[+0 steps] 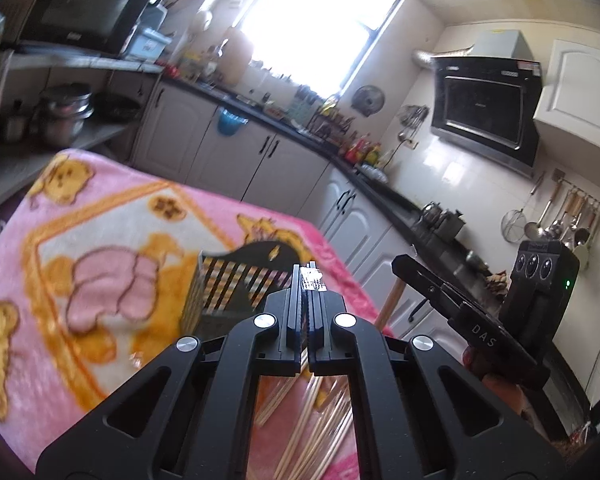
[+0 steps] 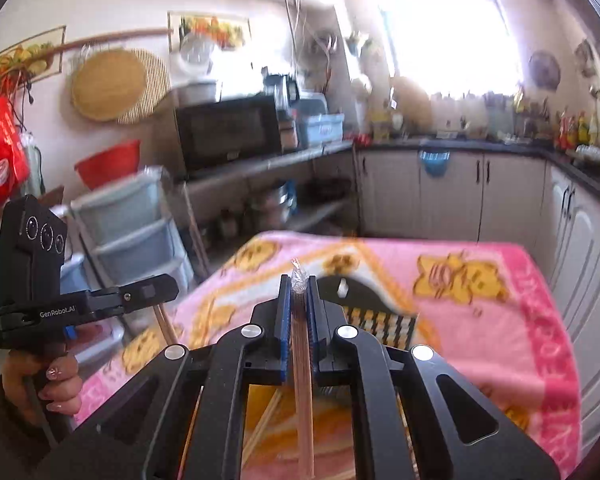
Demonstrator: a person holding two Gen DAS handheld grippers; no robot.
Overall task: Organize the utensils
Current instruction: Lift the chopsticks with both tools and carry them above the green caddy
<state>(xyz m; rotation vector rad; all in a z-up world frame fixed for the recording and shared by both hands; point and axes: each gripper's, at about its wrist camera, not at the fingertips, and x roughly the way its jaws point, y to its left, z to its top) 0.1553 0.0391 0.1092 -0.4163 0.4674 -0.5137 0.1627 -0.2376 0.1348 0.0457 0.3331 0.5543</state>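
Observation:
My right gripper (image 2: 299,280) is shut on a pair of wooden chopsticks (image 2: 302,380) in a clear wrapper, held along the fingers above the pink blanket (image 2: 500,340). My left gripper (image 1: 309,276) is shut, with a scrap of clear wrapper at its tips. A black utensil holder with a checkered front (image 1: 236,284) stands on the blanket just beyond both grippers; it also shows in the right wrist view (image 2: 380,312). Several loose chopsticks (image 1: 312,432) lie on the blanket under the left gripper. The right gripper shows at the right of the left wrist view (image 1: 480,320).
The table under the blanket stands in a kitchen. White cabinets (image 1: 360,216) and a black counter (image 1: 400,200) run behind it. A shelf with a microwave (image 2: 228,132) and plastic drawers (image 2: 132,224) stands at the left.

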